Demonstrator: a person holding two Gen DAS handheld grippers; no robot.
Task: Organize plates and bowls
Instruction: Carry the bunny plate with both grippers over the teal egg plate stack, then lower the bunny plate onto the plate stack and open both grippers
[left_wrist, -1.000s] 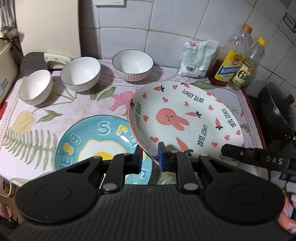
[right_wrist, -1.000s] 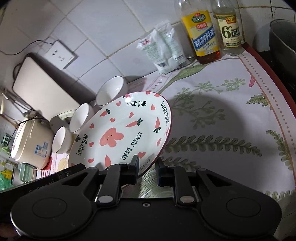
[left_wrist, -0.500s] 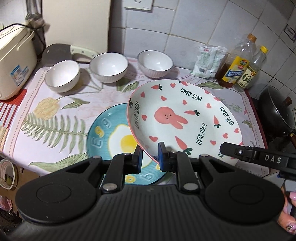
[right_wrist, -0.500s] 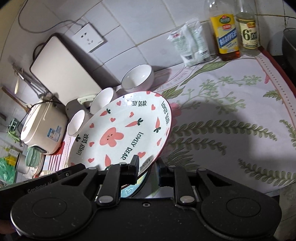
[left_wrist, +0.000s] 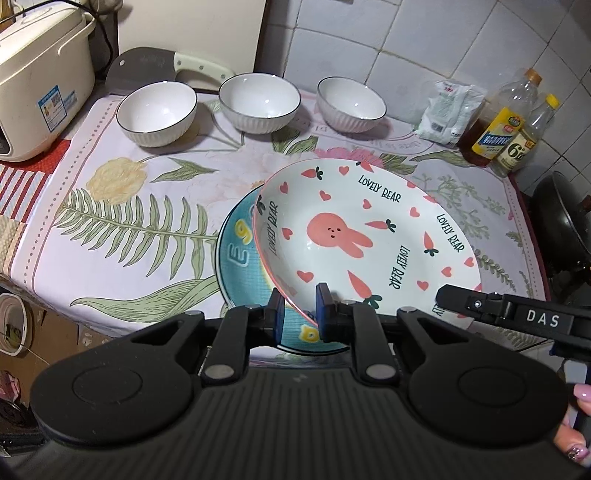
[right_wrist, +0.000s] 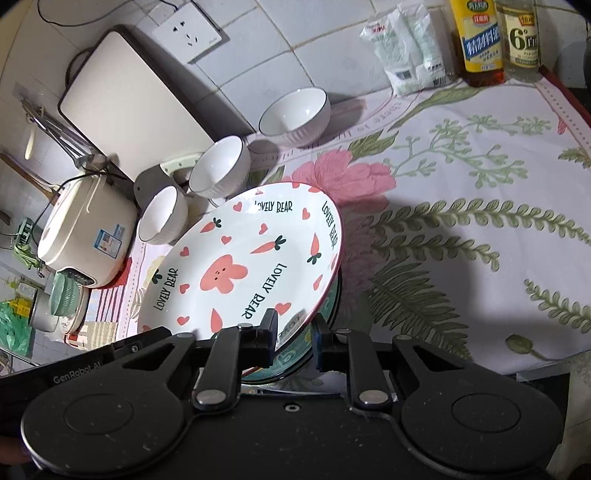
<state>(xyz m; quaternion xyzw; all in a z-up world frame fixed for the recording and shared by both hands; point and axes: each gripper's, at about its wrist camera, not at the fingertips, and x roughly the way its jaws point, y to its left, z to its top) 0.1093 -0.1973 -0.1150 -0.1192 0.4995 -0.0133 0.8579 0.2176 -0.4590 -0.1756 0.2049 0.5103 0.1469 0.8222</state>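
Both tools (left_wrist: 299, 308) (right_wrist: 293, 334) grip bunny plate (left_wrist: 354, 229).

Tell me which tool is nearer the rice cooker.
Left. The left tool grips the bunny plate's near rim on the side toward the rice cooker; the right tool grips the rim on the side away from it.

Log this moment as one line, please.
Both grippers: left gripper, right gripper shut on bunny plate | tilted over blue egg plate
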